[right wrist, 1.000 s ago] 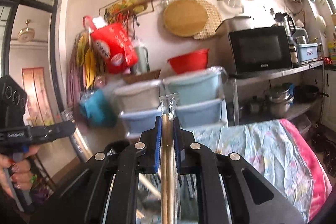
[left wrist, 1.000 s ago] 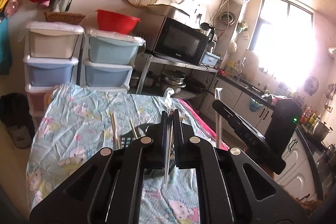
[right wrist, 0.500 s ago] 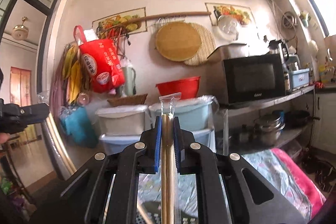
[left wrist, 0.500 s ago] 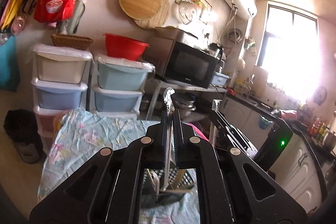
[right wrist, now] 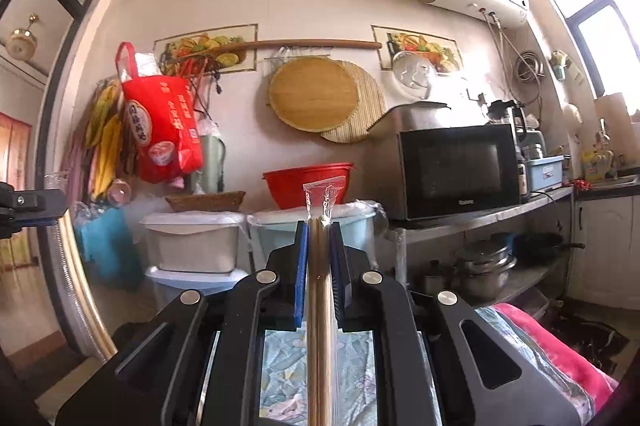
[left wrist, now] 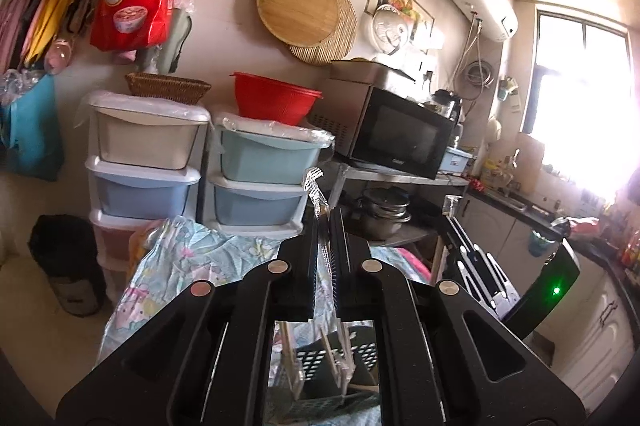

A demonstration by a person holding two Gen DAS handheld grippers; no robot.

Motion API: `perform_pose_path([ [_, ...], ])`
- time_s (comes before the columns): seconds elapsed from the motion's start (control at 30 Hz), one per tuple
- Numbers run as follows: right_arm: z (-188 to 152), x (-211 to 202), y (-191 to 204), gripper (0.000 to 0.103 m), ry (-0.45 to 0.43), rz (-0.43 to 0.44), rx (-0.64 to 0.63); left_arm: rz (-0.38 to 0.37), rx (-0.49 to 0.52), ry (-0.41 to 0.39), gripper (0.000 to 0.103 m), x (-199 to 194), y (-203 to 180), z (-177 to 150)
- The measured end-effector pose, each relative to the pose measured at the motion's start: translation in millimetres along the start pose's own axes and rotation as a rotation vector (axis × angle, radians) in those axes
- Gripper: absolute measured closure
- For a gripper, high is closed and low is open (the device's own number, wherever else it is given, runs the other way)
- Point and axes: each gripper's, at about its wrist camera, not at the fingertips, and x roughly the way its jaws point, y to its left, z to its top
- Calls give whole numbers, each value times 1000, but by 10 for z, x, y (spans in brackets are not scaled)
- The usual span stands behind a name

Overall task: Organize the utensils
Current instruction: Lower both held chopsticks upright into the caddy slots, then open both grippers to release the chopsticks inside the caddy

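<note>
My left gripper [left wrist: 323, 222] is shut on a clear plastic fork [left wrist: 316, 192] in a thin wrapper, held upright with the tines above the fingertips. Below it, between the arms, a dark slotted basket [left wrist: 320, 360] holds wrapped chopsticks [left wrist: 330, 356]. My right gripper [right wrist: 319, 232] is shut on a pair of wooden chopsticks [right wrist: 319, 326] in a clear plastic sleeve, held upright over the patterned tablecloth [right wrist: 280, 366]. The right gripper also shows in the left wrist view [left wrist: 480, 258], to the right of the left one.
Stacked plastic drawers [left wrist: 144, 162] and a red bowl [left wrist: 276, 102] stand behind the table. A microwave [right wrist: 456, 170] sits on a metal shelf with pots [right wrist: 480, 266] below. A pink blanket [right wrist: 552, 350] lies at the table's right side.
Both grippers have tilted upward, so the table has dropped low in both views and the wall fills them. Each still holds its utensil.
</note>
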Motion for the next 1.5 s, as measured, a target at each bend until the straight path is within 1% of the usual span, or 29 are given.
perform_pose_path([
  [0.1,-99,43,-6,92,14,-15,-4,3,-16,17,99,89,41,-63],
  [0.2,-192,63,-19,92,32,-20,-3,-12,-40,40,99,204,65,-131],
  [0.43,-329,41,-46,92,49,-4,6,-28,-29,80,100,429,-23,-345],
  [0.63,-399,29,-48,92,44,-9,7,-40,-40,78,100,559,-76,-523],
  [0.73,-443,15,-51,92,34,-16,8,-45,-23,80,100,610,-120,-615],
  [1.0,-551,-95,-24,92,11,-6,-3,-53,-5,132,100,667,-152,-824],
  [1.1,-565,-185,-61,82,20,5,15,-61,5,148,100,623,-154,-896],
  [1.13,-561,-230,-95,76,28,15,29,-62,9,150,100,611,-158,-910],
  [1.17,-557,-262,-123,74,34,17,38,-62,14,152,100,588,-162,-931],
  [1.23,-546,-332,-172,73,50,19,55,-67,20,160,99,546,-170,-963],
  [1.27,-533,-377,-209,70,57,27,69,-66,20,166,98,520,-172,-979],
  [1.33,-502,-460,-263,68,76,34,84,-70,18,175,90,470,-179,-1001],
  [1.4,-475,-539,-312,64,97,46,97,-71,18,182,78,415,-186,-1027],
  [1.47,-444,-628,-369,58,122,58,112,-68,19,186,75,361,-199,-1048],
  [1.5,-426,-673,-398,57,138,70,118,-67,19,190,72,329,-203,-1062],
])
